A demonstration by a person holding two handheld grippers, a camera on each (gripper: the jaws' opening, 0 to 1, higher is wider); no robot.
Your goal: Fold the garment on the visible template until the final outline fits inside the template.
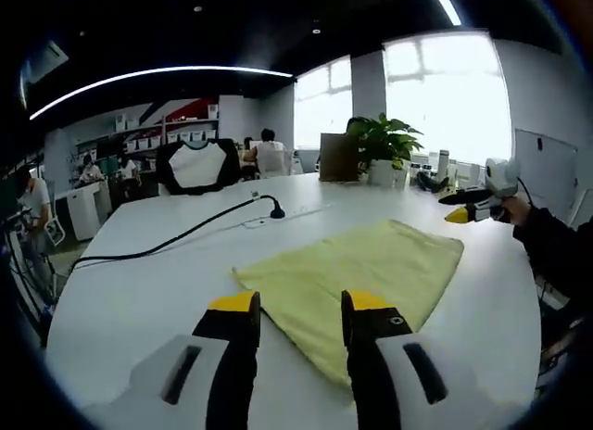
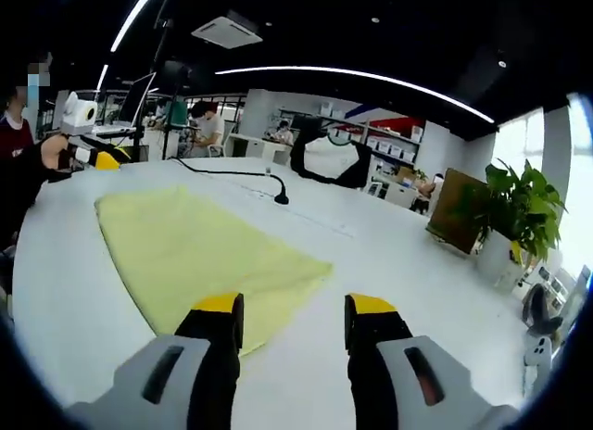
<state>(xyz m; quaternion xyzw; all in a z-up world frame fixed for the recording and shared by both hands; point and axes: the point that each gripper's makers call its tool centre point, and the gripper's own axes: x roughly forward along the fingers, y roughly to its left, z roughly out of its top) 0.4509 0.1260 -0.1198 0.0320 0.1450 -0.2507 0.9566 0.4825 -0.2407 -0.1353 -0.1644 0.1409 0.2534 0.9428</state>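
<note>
**Both grippers above the yellow garment, no fold started**

The yellow garment [image 1: 361, 272] lies flat in the middle of the white surface [image 1: 139, 300]. The left gripper [image 1: 300, 305] and the right gripper [image 2: 293, 309] hover wide, holding nothing. I see no template outline. Next, I judge, each must descend on one garment edge.

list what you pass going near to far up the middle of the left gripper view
left gripper → yellow cloth → cable → chair → windows
</note>
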